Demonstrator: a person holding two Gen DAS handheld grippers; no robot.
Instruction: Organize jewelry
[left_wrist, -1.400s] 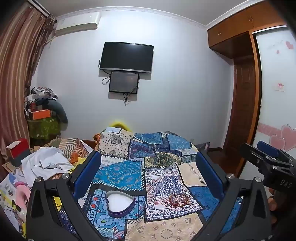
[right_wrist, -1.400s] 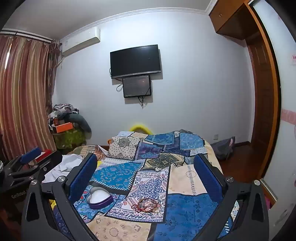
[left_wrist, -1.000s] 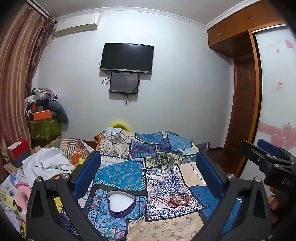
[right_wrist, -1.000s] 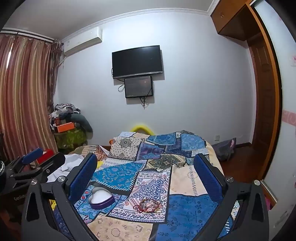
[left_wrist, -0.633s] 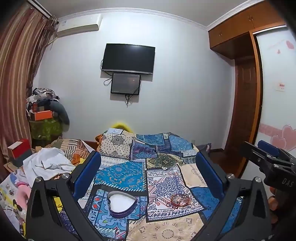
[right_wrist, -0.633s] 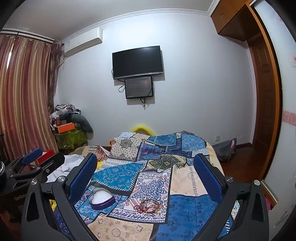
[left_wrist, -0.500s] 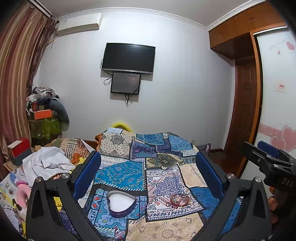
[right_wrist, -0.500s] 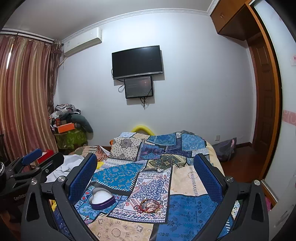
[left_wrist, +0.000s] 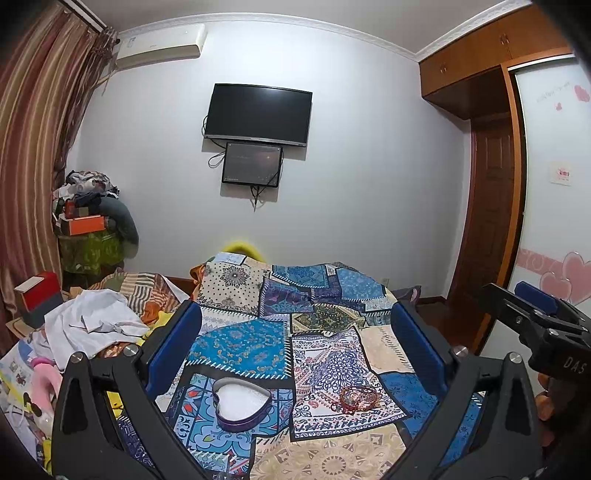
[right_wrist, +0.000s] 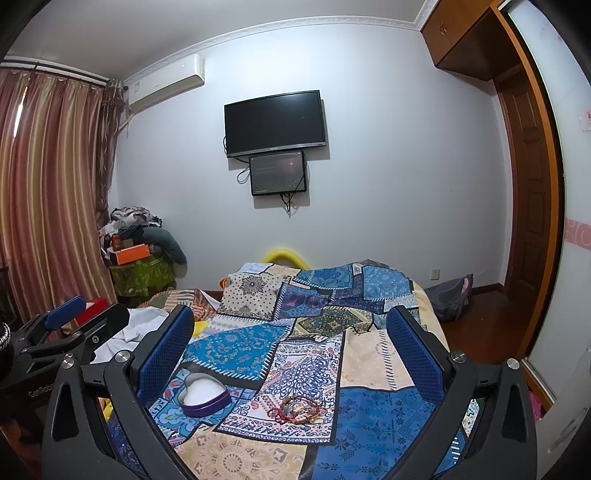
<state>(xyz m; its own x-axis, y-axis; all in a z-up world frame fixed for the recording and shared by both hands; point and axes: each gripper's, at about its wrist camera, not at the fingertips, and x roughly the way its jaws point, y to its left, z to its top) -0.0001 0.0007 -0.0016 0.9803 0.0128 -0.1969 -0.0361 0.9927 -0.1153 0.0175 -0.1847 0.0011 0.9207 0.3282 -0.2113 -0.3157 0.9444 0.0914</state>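
Hovering above a patchwork bedspread (left_wrist: 243, 347), the left gripper (left_wrist: 295, 343) and the right gripper (right_wrist: 291, 343) are both holding their blue-padded jaws spread wide with nothing between them. In the left wrist view, a heart-shaped purple jewelry box (left_wrist: 242, 404) is lying open at about 7 o'clock, showing a white lining, while a tangle of red beaded bracelets (left_wrist: 356, 397) is resting near it at about 5 o'clock, apart from the box.
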